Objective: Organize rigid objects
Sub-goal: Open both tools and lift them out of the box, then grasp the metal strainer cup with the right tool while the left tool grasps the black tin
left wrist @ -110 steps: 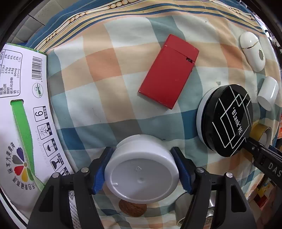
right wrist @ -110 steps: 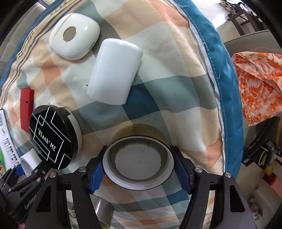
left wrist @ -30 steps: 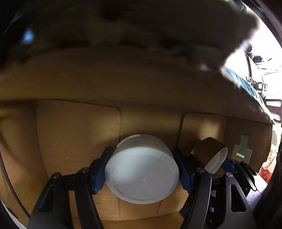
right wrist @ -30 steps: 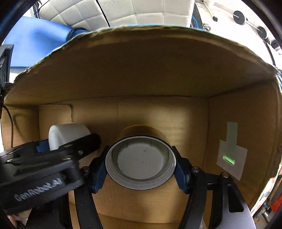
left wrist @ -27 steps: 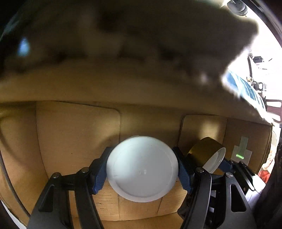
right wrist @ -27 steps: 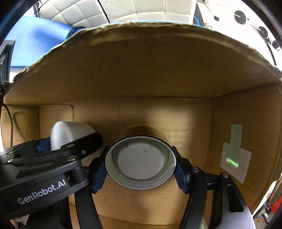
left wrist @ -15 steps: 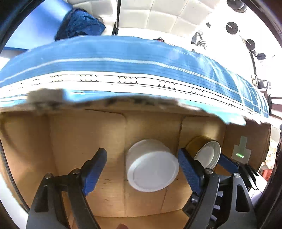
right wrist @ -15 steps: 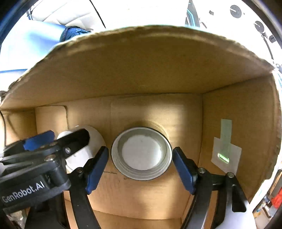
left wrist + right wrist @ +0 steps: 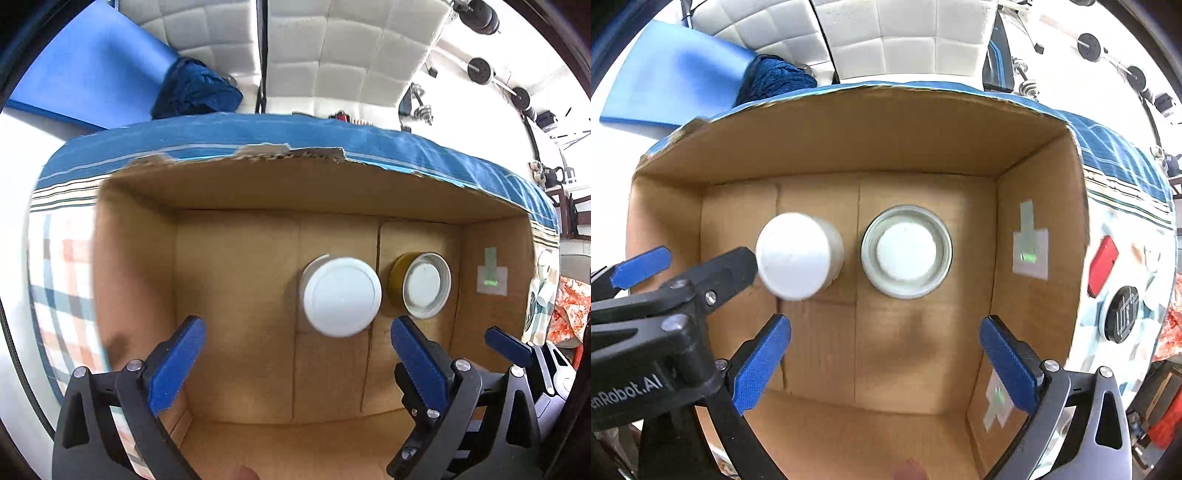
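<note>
now white jar (image 9: 341, 296) beyond open left gripper (image 9: 295, 354)

Both wrist cams look straight down from close above into the cardboard box (image 9: 236, 288) (image 9: 923, 332), own blue pads low in frame. Shared: box floor, white jar (image 9: 341, 297) (image 9: 798, 254), gold-sided jar (image 9: 424, 290) (image 9: 907, 251). Right view also catches the left gripper (image 9: 683, 266) at its left edge.
</note>
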